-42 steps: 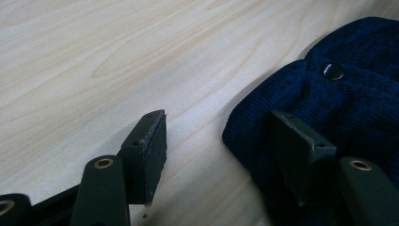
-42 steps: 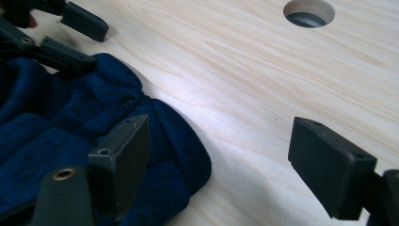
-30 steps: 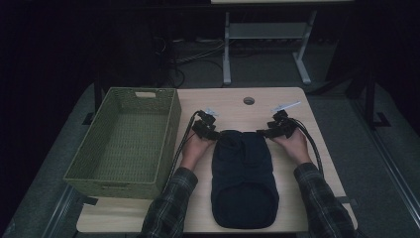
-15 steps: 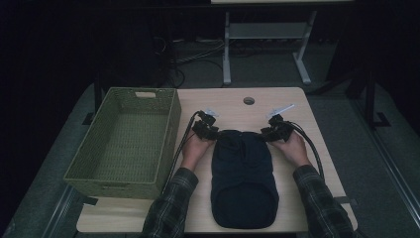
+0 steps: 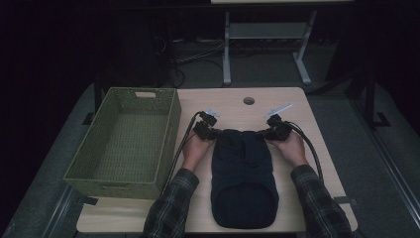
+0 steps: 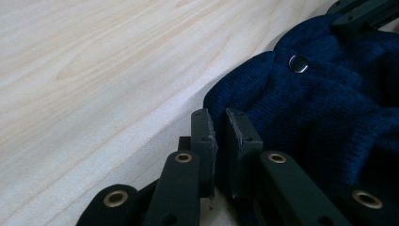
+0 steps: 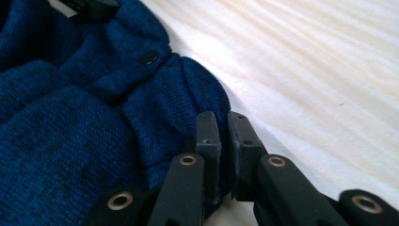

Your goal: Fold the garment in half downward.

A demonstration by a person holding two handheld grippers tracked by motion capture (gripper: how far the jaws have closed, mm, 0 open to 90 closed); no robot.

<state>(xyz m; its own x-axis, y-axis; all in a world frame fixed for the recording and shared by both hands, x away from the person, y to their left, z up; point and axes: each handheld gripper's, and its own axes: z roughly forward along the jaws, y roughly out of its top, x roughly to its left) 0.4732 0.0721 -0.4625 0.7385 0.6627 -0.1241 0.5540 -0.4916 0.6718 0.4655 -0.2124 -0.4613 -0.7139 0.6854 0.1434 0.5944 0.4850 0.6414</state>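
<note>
A dark blue knitted garment (image 5: 242,173) lies flat on the wooden table (image 5: 297,106), its far end between my two hands. My left gripper (image 5: 214,133) sits at the garment's far left corner, and my right gripper (image 5: 265,134) at its far right corner. Both pairs of jaws have just been closing. In the left gripper view the left gripper (image 6: 220,113) is shut on the knit's edge (image 6: 320,108), near a metal snap (image 6: 298,63). In the right gripper view the right gripper (image 7: 221,115) pinches the knit (image 7: 70,117) the same way, near a dark snap (image 7: 150,57).
A green woven basket (image 5: 173,119) stands at the table's left side, close to my left forearm. A round cable hole (image 5: 249,100) sits in the tabletop beyond the garment. Cables trail from both grippers along the forearms. A metal stand (image 5: 227,54) is on the floor behind.
Both grippers' jaws have narrowed onto the garment's far corners. The hands have stayed almost where they were.
</note>
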